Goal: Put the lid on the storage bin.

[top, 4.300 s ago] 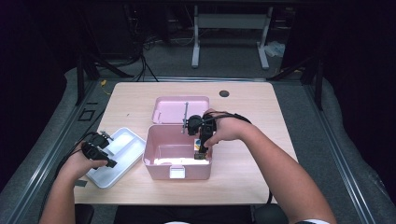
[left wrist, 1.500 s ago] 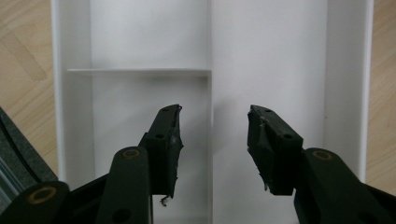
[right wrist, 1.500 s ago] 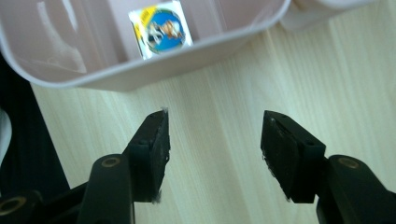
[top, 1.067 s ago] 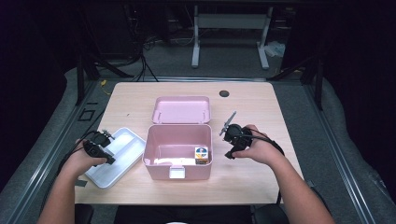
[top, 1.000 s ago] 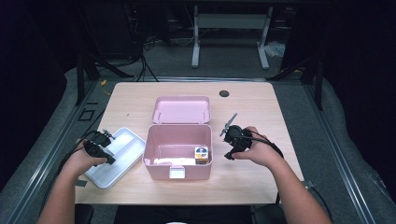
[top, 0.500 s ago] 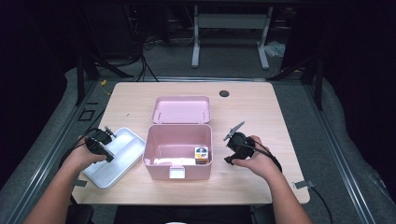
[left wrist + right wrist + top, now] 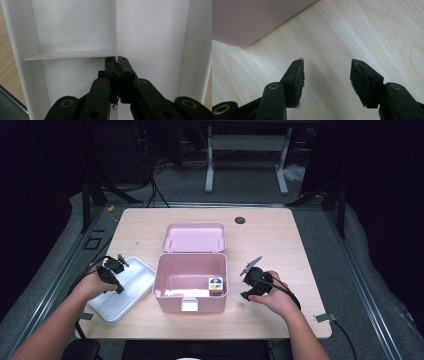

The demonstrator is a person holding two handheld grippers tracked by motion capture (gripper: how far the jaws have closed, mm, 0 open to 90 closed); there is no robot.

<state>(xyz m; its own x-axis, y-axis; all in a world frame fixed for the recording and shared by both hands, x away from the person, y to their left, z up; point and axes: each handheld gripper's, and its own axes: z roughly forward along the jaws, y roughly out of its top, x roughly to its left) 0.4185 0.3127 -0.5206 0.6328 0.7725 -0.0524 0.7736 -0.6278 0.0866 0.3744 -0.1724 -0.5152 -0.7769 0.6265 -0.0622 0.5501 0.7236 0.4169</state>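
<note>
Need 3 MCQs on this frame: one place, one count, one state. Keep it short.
1. Where does the white tray lie relative to the pink box?
A. at its left
B. at its right
C. inside it

2. How many compartments show in the white tray, seen in the left gripper view?
A. one
B. three
C. six

3. How do the jaws of the right gripper stand?
A. shut on the box lid
B. shut on nothing
C. open over bare table

Key: 1 A, the high view shows the tray left of the box. 2 B, two dividers split it into three. 3 C, the right gripper view shows a wide gap over wood.
</note>
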